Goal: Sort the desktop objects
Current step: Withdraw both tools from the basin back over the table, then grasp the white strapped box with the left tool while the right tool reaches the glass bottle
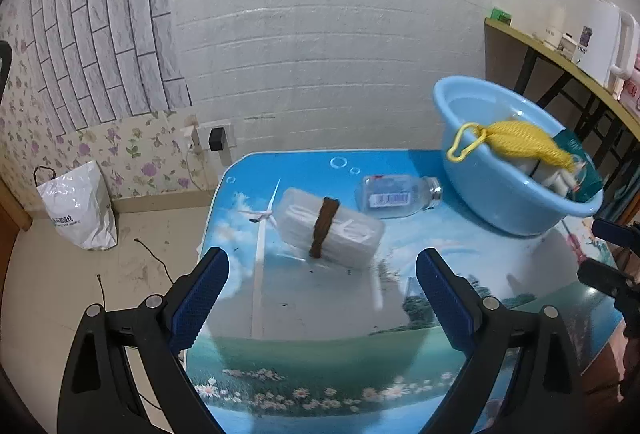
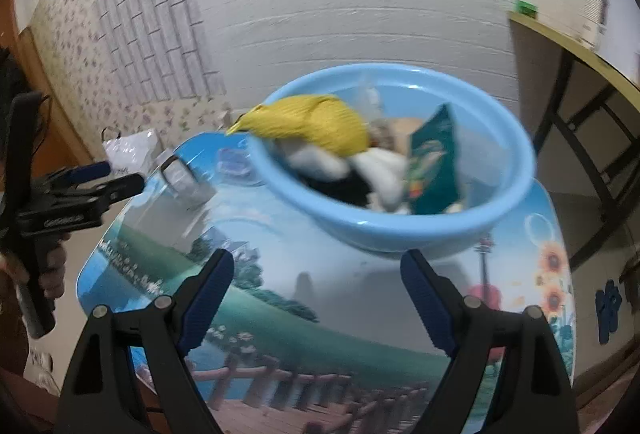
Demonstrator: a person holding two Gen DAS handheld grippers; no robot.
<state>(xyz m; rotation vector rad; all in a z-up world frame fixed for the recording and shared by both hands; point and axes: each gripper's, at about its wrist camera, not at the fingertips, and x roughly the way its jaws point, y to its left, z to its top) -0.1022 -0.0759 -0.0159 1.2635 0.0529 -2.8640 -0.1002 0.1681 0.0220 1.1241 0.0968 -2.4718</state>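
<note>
While both grippers hung spread and empty over the table (image 1: 320, 314), the left gripper (image 1: 322, 288) faced a translucent box (image 1: 332, 230) with a brown band, a bottle (image 1: 400, 192) lying just beyond. The blue basin (image 2: 400, 230) already held sorted things. Next, I judged, came closing on the box; it sat clear of the table's edges, with room around it.

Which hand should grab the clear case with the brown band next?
Left. Its open gripper faces the clear case just beyond its fingers. The right gripper faces the blue basin instead.
</note>
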